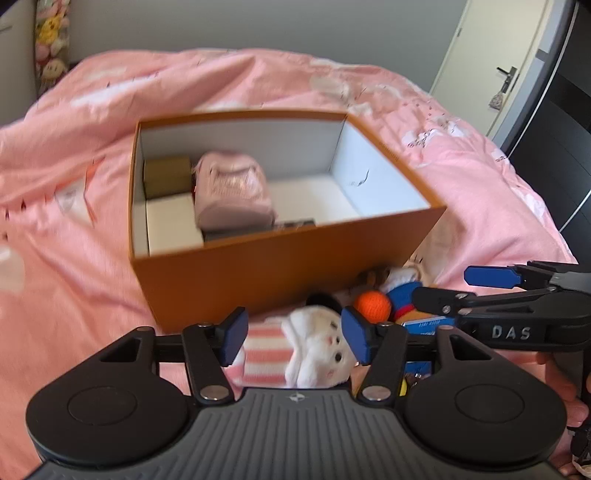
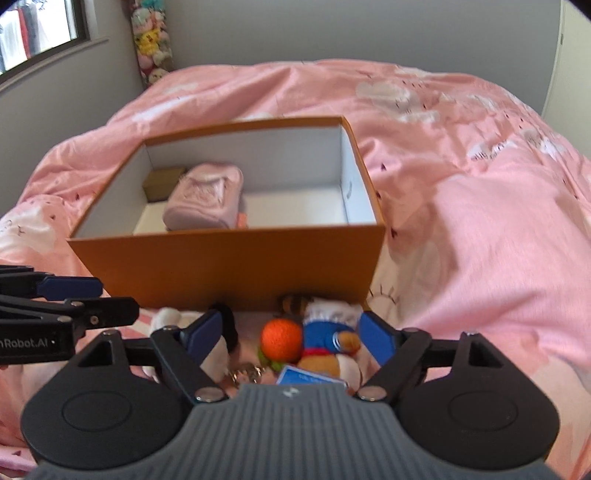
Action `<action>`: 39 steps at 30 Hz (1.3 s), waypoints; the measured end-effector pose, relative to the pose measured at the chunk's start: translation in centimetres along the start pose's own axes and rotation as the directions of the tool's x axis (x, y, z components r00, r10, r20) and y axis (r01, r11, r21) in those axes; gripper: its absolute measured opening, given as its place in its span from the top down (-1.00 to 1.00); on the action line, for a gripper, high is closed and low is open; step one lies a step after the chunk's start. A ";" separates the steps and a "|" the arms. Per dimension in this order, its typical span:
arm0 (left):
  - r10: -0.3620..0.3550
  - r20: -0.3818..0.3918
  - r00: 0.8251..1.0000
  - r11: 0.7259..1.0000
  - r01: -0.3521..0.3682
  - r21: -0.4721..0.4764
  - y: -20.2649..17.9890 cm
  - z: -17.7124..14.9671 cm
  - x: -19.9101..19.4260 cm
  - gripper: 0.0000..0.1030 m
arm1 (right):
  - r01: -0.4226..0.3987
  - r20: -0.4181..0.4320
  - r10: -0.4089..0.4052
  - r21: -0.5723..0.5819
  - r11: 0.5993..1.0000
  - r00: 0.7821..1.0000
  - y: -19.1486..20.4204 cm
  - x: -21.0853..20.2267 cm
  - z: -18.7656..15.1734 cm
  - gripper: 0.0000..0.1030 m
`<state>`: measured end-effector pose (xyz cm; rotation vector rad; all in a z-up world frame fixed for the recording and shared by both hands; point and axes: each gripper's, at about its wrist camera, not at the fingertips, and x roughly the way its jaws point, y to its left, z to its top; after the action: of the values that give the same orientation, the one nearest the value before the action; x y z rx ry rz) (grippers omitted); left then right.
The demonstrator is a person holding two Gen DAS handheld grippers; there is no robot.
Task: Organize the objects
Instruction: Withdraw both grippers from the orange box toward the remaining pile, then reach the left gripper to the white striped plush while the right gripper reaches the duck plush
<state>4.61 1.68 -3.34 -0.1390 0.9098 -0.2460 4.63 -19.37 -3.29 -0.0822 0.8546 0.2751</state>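
your left gripper [image 1: 293, 338] has its fingers apart around a white plush toy [image 1: 317, 345], your right gripper [image 2: 291, 334], fingers apart, frames an orange ball [image 2: 280, 339], both just before the orange box [image 2: 229, 262].

Pink patterned duvet [image 2: 461, 192] covers the bed across the middle of both views. Grey wall [image 2: 332, 33] behind. Window [image 2: 37, 33] at upper left, daylight entering. Hanging stack of plush toys [image 2: 151, 40] in the corner. White door [image 1: 484, 62] with dark handle at upper right.
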 end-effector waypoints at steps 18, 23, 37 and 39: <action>0.022 -0.162 0.986 0.942 0.034 0.335 -1.1 -0.4 3.0 -0.26 | 0.022 -0.149 -0.011 0.075 0.997 0.989 -1.8 2.8 -1.4 0.09; 0.063 -0.182 0.981 0.840 0.046 0.540 -2.0 -0.5 3.4 -0.28 | 0.025 -0.153 -0.016 0.055 0.998 0.988 -1.6 3.0 -1.2 0.09; 0.109 -0.248 0.963 0.634 0.124 0.763 -4.3 -1.7 7.2 -0.42 | 0.011 -0.249 0.029 0.155 0.988 0.968 -4.0 5.0 -2.0 -0.05; 0.103 -0.254 0.962 0.635 0.133 0.761 -4.4 -1.7 7.4 -0.41 | 0.007 -0.253 0.032 0.152 0.988 0.967 -3.9 5.3 -2.1 -0.15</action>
<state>6.96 -4.58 -9.04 0.7235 1.0078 -0.6733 7.43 -22.40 -8.84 0.0306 1.1301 0.2128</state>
